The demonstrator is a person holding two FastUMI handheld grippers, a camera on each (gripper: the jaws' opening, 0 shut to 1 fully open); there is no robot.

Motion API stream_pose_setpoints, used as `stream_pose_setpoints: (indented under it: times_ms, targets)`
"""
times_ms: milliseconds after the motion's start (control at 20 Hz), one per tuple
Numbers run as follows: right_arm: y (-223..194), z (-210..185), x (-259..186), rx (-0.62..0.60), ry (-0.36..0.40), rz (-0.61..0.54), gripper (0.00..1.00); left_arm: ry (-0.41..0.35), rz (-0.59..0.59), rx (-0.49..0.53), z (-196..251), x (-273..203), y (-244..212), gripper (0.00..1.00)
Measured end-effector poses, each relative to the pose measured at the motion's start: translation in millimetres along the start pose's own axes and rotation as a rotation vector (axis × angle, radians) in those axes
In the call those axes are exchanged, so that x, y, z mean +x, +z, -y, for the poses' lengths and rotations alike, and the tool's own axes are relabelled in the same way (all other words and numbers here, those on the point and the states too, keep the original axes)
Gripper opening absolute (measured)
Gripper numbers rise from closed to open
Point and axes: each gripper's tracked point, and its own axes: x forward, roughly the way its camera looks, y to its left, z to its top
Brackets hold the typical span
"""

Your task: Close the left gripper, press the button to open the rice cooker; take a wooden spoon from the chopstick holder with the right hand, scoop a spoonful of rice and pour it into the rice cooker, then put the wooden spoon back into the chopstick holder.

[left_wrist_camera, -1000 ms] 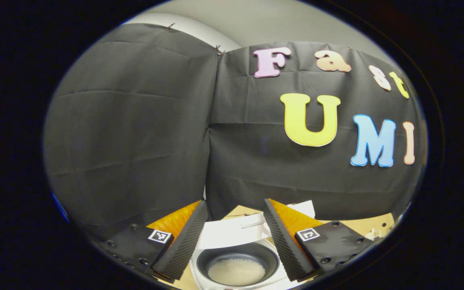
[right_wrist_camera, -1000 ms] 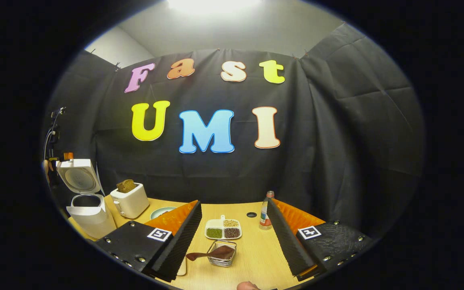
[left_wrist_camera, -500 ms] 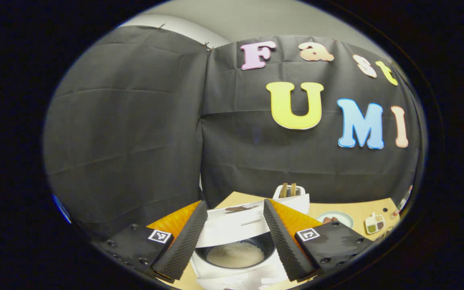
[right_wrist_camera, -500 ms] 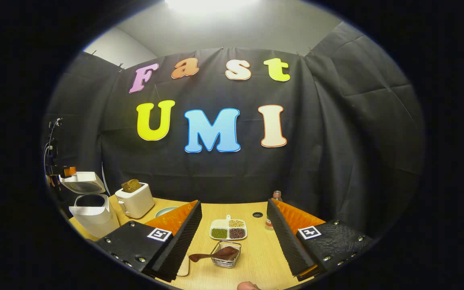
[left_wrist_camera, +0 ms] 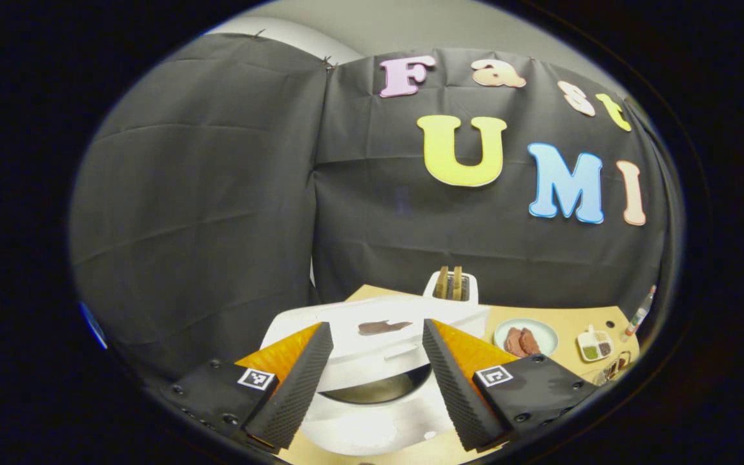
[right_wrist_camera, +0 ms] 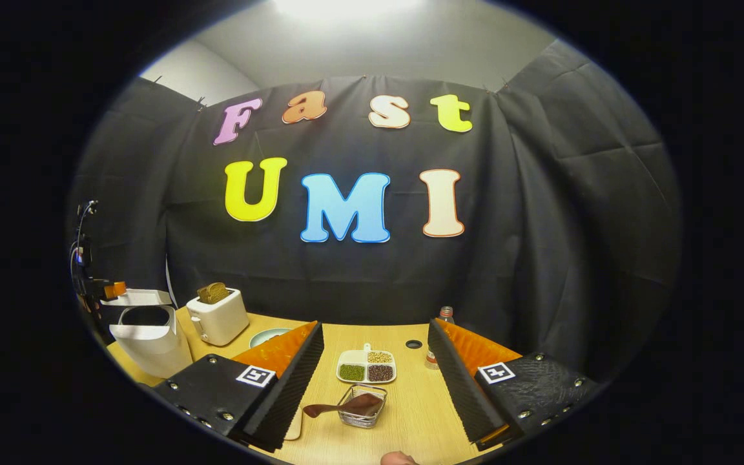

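Left gripper [left_wrist_camera: 372, 381]: fingers were seen spread wide, nothing held; rice cooker [left_wrist_camera: 372, 387] lay between and just past them.
Cooker lid [left_wrist_camera: 385, 329]: in left gripper view it was seen tipped low over the pot, a dark gap left under its front edge; whether latched couldn't be told.
Right gripper [right_wrist_camera: 375, 381]: fingers were seen wide apart, nothing gripped, above the table [right_wrist_camera: 411, 413].
Wooden spoon [right_wrist_camera: 340, 408]: seen in right gripper view lying across the chopstick holder [right_wrist_camera: 362, 414], bowl end in the wire basket, handle sticking out to the left.
Seen in right gripper view only: left gripper's tip [right_wrist_camera: 113, 289] at the cooker [right_wrist_camera: 149, 339] lid, far left; sectioned dish of grains [right_wrist_camera: 365, 367] behind the holder; bottle [right_wrist_camera: 440, 336] partly hidden by right finger.
Around: toaster [left_wrist_camera: 453, 287] w/ bread behind the cooker; plate [left_wrist_camera: 526, 337] beside it.
In the way: left finger in right gripper view covered part of a pale flat item on the table; its kind couldn't be told.
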Motion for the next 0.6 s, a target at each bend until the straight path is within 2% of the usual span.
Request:
stream_pose_setpoints:
  times_ms: [200,250,300,550,600]
  targets:
    - [1,-3,0,-0.016,0.006,0.001,0.99,-0.014,-0.047,-0.038,3,-2,-25,0.94]
    - [1,-3,0,-0.020,0.007,0.003,0.99,-0.016,-0.061,-0.048,4,-3,-31,1.00]
    - [1,-3,-2,-0.023,0.007,0.003,0.99,-0.017,-0.073,-0.054,4,-2,-36,0.98]
    - [1,-4,-2,-0.018,0.008,0.006,0.99,-0.015,-0.118,-0.038,5,1,-57,1.00]
    - [2,-3,-2,-0.019,0.006,0.006,0.99,-0.015,-0.126,-0.027,5,2,-60,0.97]
